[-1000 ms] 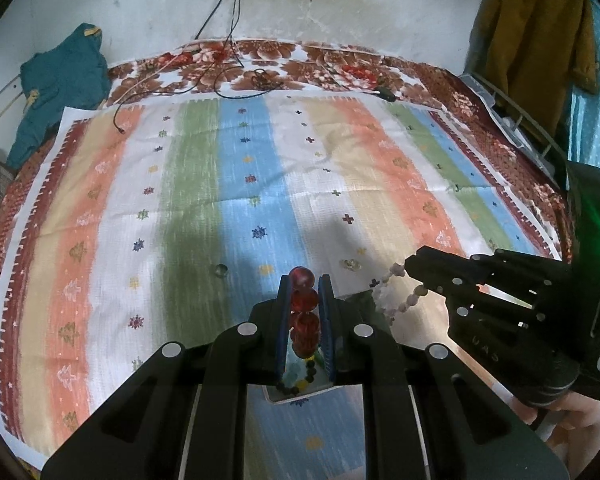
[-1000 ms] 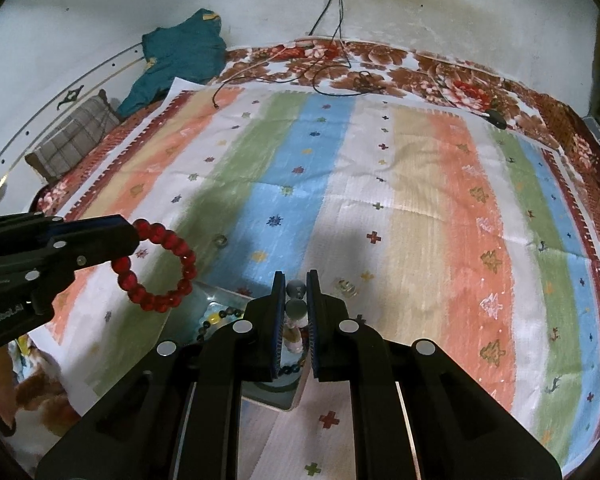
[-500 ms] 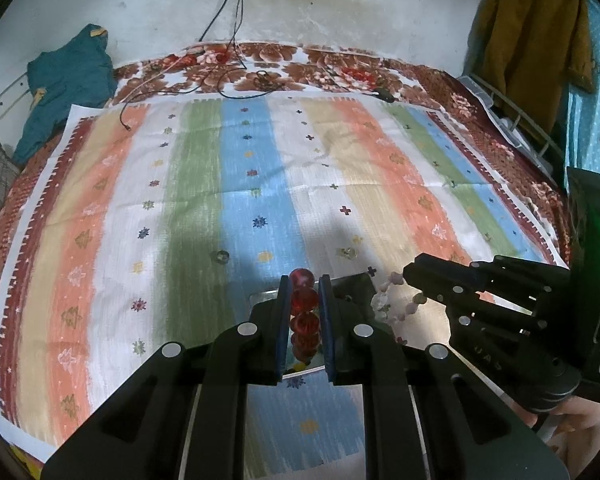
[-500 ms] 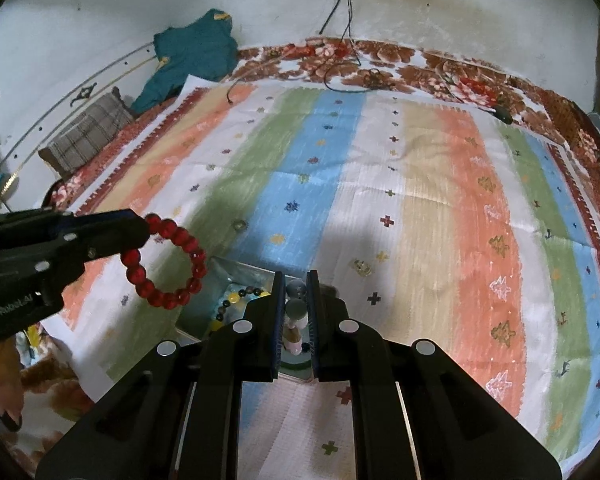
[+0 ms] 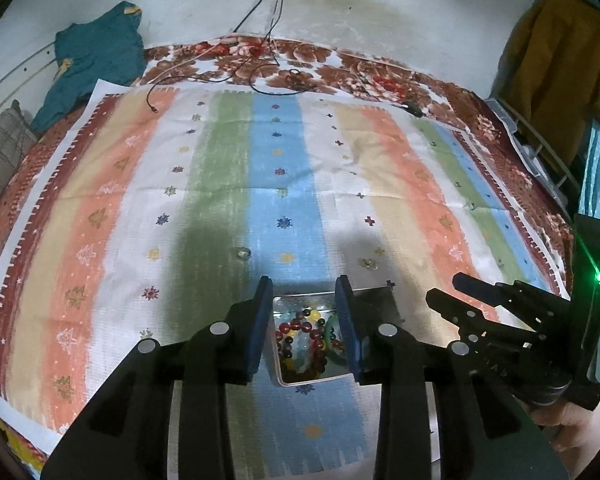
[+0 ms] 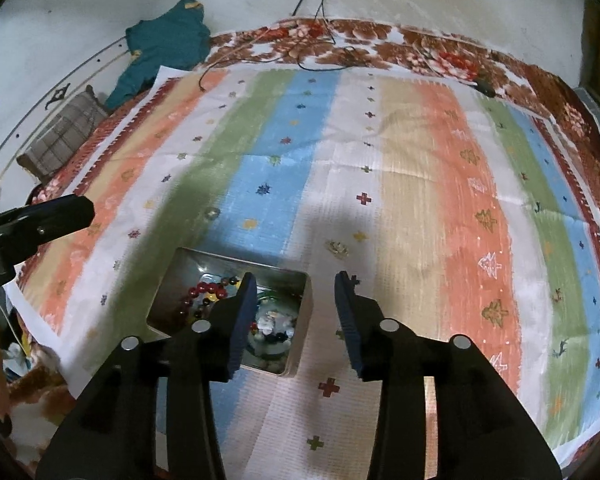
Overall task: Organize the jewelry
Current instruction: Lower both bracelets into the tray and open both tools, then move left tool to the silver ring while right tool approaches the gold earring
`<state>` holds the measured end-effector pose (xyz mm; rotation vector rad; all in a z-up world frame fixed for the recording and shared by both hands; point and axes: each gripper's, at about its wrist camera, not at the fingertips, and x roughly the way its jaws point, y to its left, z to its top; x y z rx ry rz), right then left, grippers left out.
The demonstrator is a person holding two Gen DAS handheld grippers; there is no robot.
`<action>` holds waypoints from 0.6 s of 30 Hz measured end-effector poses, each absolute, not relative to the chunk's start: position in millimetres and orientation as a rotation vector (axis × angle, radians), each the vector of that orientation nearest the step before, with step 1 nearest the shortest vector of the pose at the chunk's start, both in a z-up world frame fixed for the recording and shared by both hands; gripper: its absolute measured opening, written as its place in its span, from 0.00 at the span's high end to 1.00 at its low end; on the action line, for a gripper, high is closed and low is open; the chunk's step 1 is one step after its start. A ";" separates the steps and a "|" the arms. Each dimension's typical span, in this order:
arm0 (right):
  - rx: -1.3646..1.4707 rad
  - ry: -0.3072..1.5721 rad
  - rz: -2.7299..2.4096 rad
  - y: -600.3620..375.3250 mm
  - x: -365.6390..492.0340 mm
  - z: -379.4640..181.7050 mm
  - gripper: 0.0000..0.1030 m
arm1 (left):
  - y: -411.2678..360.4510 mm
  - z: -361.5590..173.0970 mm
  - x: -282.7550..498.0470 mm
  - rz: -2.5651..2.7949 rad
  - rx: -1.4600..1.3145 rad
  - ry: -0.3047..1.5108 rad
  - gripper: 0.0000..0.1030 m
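Observation:
A shallow metal tin (image 5: pixel 374 294) (image 6: pixel 303 320) sits on the striped cloth and holds several bead bracelets, among them a red bead bracelet (image 5: pixel 296 326) (image 6: pixel 206 290) and a pale bead bracelet (image 6: pixel 270 324). My left gripper (image 5: pixel 304 292) is open and empty, right above the tin. My right gripper (image 6: pixel 296 290) is open and empty, over the tin's right side; it also shows in the left wrist view (image 5: pixel 446 292). A small ring (image 5: pixel 243 255) (image 6: pixel 211 213) and a small gold piece (image 5: pixel 370 263) (image 6: pixel 339 247) lie on the cloth beyond the tin.
The striped cloth (image 5: pixel 228 184) covers a floral bedspread (image 5: pixel 340 68). Cables (image 5: pixel 260 60) trail down from the wall at the back. A teal garment (image 5: pixel 96 60) and a checked cushion (image 5: pixel 0 152) lie at the left. A yellow coat (image 5: pixel 556 60) hangs at the right.
Both grippers have opened. The red bracelet left my left gripper and the pale bracelet left my right gripper; both now lie in the tin.

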<state>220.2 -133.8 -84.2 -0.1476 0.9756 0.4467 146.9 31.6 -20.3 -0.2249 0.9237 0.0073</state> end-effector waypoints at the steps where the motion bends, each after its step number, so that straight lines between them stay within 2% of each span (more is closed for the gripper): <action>1: -0.150 0.979 0.446 -133.6 220.8 -85.3 0.58 | 31.4 -21.9 148.2 0.012 -0.219 0.932 0.69; 9: -0.142 1.022 0.438 -134.2 233.6 -93.9 0.52 | 39.4 -32.7 156.6 0.049 -0.211 0.971 0.58; 13: -0.148 1.039 0.428 -132.2 241.2 -97.7 0.48 | 44.5 -37.7 162.8 0.073 -0.210 0.989 0.48; 18: -0.153 1.059 0.421 -129.9 250.5 -102.5 0.46 | 53.5 -44.4 173.2 0.106 -0.237 1.006 0.47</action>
